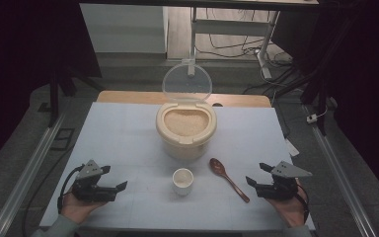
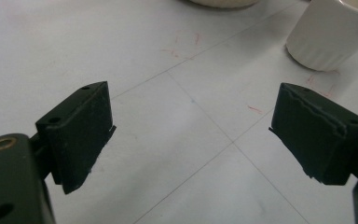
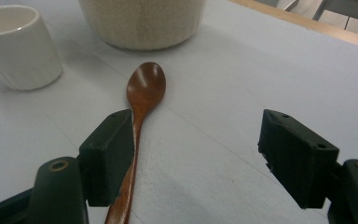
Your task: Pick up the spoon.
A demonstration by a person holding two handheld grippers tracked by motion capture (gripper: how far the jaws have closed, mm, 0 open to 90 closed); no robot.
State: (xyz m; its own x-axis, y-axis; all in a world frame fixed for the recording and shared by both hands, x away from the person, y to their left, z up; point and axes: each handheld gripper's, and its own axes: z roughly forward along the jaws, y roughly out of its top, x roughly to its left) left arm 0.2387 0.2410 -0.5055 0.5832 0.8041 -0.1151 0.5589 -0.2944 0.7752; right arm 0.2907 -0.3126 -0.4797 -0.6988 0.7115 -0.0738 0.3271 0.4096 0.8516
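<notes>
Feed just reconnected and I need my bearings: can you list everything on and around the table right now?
rice container: one, cream, table centre toward the far side, full of pale grain
lid: one, clear, hinged upright behind the container
cup: one, white, in front of the container
spoon: one, brown wood, lying flat right of the cup, bowl toward the container
table: one, pale sheet with thin grid lines, wooden edge at the far side
cables: several, dark, on the floor beyond the table
left gripper: one, black, near left edge, jaws open and holding nothing
right gripper: one, black, near right edge, jaws open by the spoon's handle
</notes>
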